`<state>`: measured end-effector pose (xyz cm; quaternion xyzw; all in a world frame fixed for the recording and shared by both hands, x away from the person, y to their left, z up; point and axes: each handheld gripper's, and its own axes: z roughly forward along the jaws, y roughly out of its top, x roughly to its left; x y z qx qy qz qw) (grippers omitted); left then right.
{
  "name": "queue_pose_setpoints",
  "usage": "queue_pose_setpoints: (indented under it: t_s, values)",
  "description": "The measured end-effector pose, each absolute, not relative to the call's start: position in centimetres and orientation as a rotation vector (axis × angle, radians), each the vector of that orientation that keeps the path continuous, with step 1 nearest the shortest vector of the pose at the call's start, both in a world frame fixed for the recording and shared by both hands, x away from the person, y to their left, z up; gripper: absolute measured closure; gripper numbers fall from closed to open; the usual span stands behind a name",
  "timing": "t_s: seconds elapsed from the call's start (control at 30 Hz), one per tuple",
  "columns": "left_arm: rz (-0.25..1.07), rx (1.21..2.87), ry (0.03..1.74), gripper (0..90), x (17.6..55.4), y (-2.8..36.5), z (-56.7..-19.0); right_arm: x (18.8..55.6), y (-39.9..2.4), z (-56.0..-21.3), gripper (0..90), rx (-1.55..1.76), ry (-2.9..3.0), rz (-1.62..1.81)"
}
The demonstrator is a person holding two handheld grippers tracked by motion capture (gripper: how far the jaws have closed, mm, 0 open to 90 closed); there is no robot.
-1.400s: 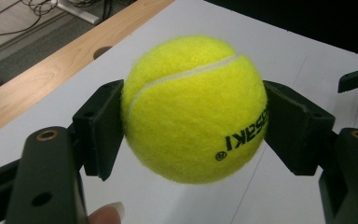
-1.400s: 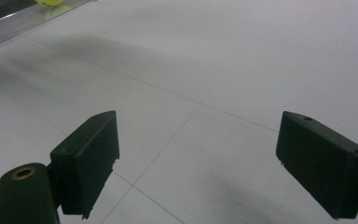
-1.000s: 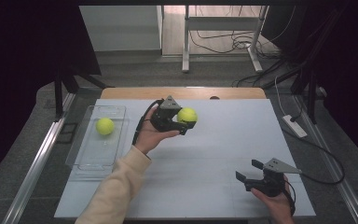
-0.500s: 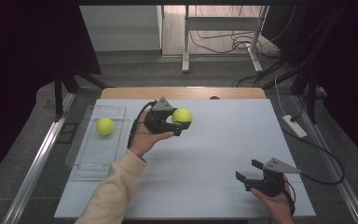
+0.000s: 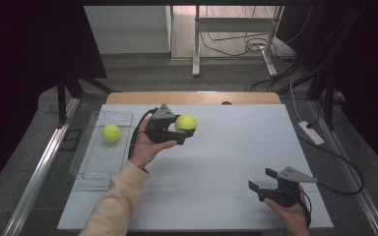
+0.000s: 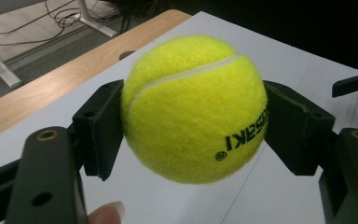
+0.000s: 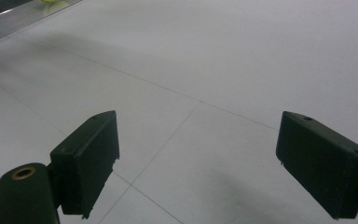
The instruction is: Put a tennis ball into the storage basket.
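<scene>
A second yellow-green tennis ball (image 5: 110, 132) lies in a clear plastic rectangular tray (image 5: 89, 167) at the left edge of the white counter (image 5: 226, 162), beside a white power strip (image 5: 311, 133) on the floor.

The tennis ball (image 6: 193, 109) carries black printed lettering, seen upside down in the left gripper view. The visible characters appear to be "SAKI"; further characters curve out of sight. A small circled mark, possibly a registered-trademark symbol, stands beside them.
</scene>
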<state>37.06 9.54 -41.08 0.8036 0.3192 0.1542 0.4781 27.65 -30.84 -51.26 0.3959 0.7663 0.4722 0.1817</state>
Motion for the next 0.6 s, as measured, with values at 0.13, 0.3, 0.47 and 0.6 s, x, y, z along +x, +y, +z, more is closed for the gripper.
queue_pose_setpoints:
  t_s: [0.13, 0.3, 0.47, 0.6]
  values:
    - [0.38, 1.959, 0.787, 27.4, 36.9, 10.0, -41.2, 27.6, -30.8, -51.3, 13.3, 1.117, 2.165, 1.336]
    - [0.384, 1.951, 0.798, 27.4, 36.8, 10.5, -41.3, 27.7, -30.8, -51.3, 13.3, 1.116, 2.166, 1.334]
    - [0.386, 1.944, 0.812, 27.4, 36.8, 11.0, -41.5, 27.7, -30.8, -51.3, 13.3, 1.118, 2.165, 1.335]
    - [0.387, 1.941, 0.817, 27.4, 36.6, 11.4, -41.8, 27.7, -30.7, -51.3, 13.3, 1.117, 2.169, 1.329]
